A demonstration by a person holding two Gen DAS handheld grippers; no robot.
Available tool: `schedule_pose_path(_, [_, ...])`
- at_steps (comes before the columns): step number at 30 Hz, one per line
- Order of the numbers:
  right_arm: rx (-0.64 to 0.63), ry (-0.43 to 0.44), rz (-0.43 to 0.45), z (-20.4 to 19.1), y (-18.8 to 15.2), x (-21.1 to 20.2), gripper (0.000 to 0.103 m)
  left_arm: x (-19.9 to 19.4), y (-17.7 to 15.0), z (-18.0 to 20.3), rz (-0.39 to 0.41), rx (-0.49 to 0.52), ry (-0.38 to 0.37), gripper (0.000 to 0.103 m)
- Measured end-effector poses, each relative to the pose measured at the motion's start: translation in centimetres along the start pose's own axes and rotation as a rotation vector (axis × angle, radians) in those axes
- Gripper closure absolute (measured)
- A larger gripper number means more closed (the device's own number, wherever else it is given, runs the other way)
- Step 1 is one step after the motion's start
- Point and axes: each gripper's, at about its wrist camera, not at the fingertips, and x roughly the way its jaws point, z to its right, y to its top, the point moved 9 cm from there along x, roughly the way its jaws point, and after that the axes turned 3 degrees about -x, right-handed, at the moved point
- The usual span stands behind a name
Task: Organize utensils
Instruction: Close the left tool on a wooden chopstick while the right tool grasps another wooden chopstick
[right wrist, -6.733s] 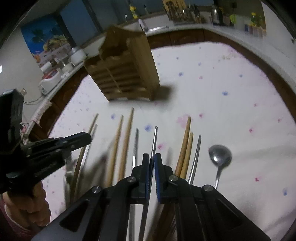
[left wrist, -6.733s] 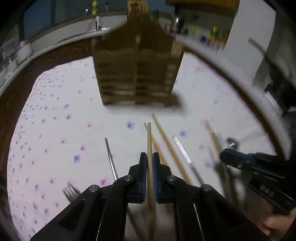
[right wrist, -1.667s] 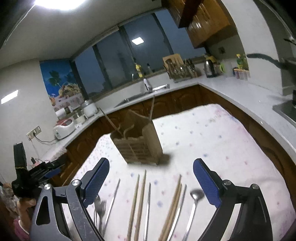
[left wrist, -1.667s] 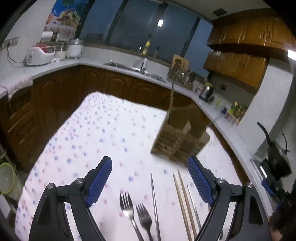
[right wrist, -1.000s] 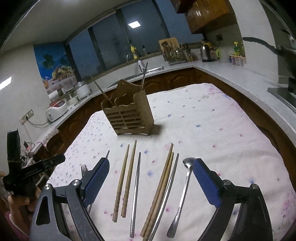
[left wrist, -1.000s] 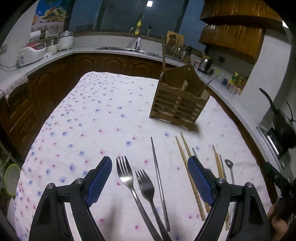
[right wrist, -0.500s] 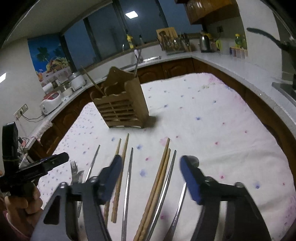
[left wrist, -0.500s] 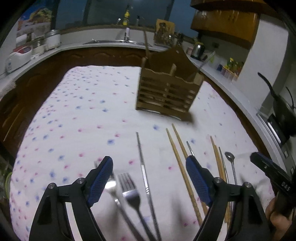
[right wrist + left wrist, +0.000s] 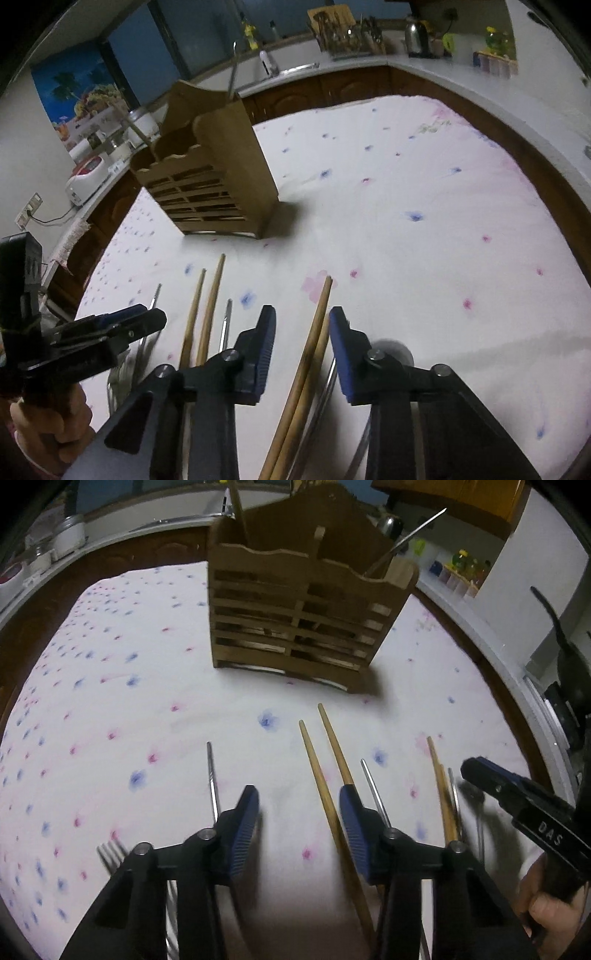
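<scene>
My left gripper [image 9: 298,814] has just been closing, jaws apart, gripping nothing. One wooden chopstick [image 9: 325,794] runs between the jaws near the right pad; its twin [image 9: 336,746] passes behind that pad, lower end hidden. Fork [image 9: 110,853] at 8 o'clock is mostly covered by my gripper body; only the tines show. A steel chopstick [image 9: 211,775] at 11 o'clock ends behind the left finger.

My right gripper [image 9: 302,334] has also just been closing, released, with a wooden chopstick pair [image 9: 314,343] between the pads and not pinched. Spoon [image 9: 391,349] behind the right finger is blurred and mostly hidden.

Surface: white tablecloth [image 9: 110,701] with pink and blue flowers. Open cloth at 9–10 o'clock in the left view and at 1–3 o'clock in the right view.

At 12 o'clock, farther: slatted wooden utensil holder [image 9: 295,620], a wooden chopstick and a metal one standing in it. Beyond: kitchen counter [image 9: 406,62], sink, dark windows.
</scene>
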Motion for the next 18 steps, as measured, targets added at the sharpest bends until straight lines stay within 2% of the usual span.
schedule_pose_path(6, [-0.014,-0.037,-0.053,0.7,0.6,2.5,0.077,3.3,1.4,0.1,-0.052,-0.001,0.005,0.066])
schedule_pose_path(10, [-0.019,-0.038,-0.094,0.8,0.1,3.7,0.085,5.0,2.2,0.3,-0.061,0.014,0.021,0.071])
schedule_pose_path(13, [-0.036,-0.055,-0.084,0.6,0.3,3.9,0.086,5.8,2.7,0.7,-0.067,0.052,0.044,0.074])
schedule_pose_path(15, [-0.048,-0.063,-0.081,0.5,0.3,4.0,0.087,6.1,2.8,1.0,-0.077,0.081,0.065,0.081])
schedule_pose_path(16, [-0.055,-0.073,-0.08,0.4,0.3,4.0,0.089,6.3,2.8,1.3,-0.082,0.093,0.066,0.081])
schedule_pose_path(18, [-0.064,-0.086,-0.078,0.5,0.4,4.0,0.094,6.6,2.8,1.7,-0.082,0.116,0.065,0.09])
